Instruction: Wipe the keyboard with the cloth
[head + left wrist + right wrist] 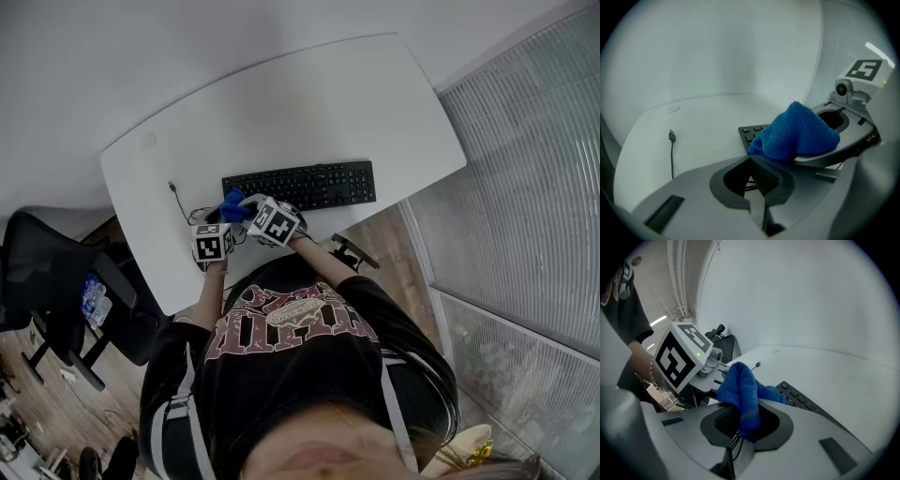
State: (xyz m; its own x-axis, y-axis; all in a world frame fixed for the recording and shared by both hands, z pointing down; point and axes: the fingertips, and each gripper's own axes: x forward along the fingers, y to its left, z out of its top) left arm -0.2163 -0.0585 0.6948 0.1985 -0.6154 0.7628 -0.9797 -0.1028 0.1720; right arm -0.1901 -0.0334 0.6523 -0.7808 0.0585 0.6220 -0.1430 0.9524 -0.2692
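Cloth (740,390), blue, is clamped between the jaws of the right hand-held gripper (740,420). One fold hangs down between the pads and the rest is bunched above them. It is held at the left end of the black keyboard (300,185), at about 8 o'clock from the keyboard's middle, on the white desk (375,103). The left hand-held gripper (761,177) is seen with its jaws together and nothing between them, just beside the right one at its 7 o'clock. A cable plug (671,136) lies at the keyboard's 9 o'clock. Key legends and the shirt (300,347) print cannot be read.
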